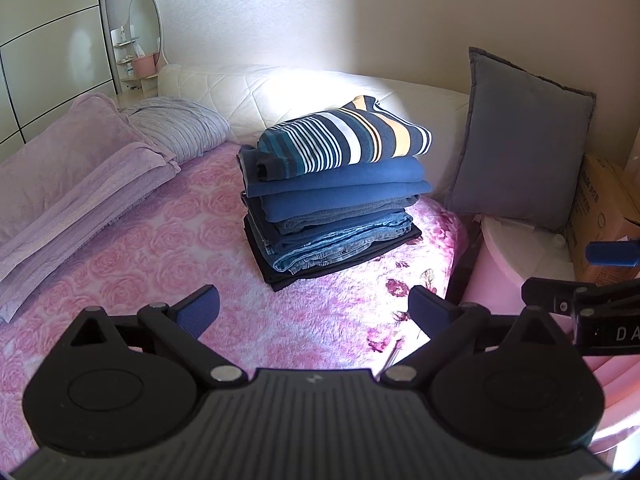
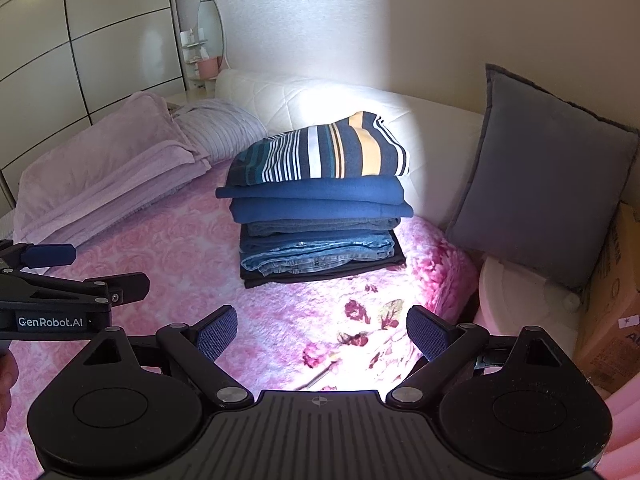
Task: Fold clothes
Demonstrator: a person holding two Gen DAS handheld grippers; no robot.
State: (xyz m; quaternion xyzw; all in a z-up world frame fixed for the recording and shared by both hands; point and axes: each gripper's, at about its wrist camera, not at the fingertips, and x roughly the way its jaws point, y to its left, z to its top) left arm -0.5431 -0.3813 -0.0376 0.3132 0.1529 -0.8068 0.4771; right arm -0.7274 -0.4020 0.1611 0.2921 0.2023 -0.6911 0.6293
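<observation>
left gripper (image 1: 314, 314): jaws wide apart, nothing between them; ribbed blue pads (image 1: 202, 310), black linkage arms, hovers over the bedspread just short of the stack
right gripper (image 2: 322, 334): jaws wide apart too, empty; same blue textured pads, black body
stack of folded clothes (image 1: 334, 196): neat pile on the bed near the headboard, well ahead of both grippers, touched by neither
striped top (image 1: 348, 138): top layer, knit, navy/teal/white/orange stripes, folded into a soft rectangle
blue garments (image 1: 340, 188): two plain thick folds under the stripes
jeans (image 1: 340, 236): faded denim folds lower down, rivets visible
black garment (image 1: 344, 270): flat bottom layer, edges stick out past the denim
bedspread (image 1: 168, 248): fluffy pink fleece, rose pattern, darker flowers at right edge
lilac blanket (image 1: 68, 184): plush, loosely folded, left side of bed
headboard (image 1: 280, 88): cream, quilted, bright light patch on it
grey cushion (image 1: 524, 140): square, flanged edge, leaning upright against wall at right
room: curved pale wardrobe panels (image 1: 44, 48) left, oval mirror (image 1: 144, 20) with small shelves, cardboard box (image 1: 604, 216) far right
</observation>
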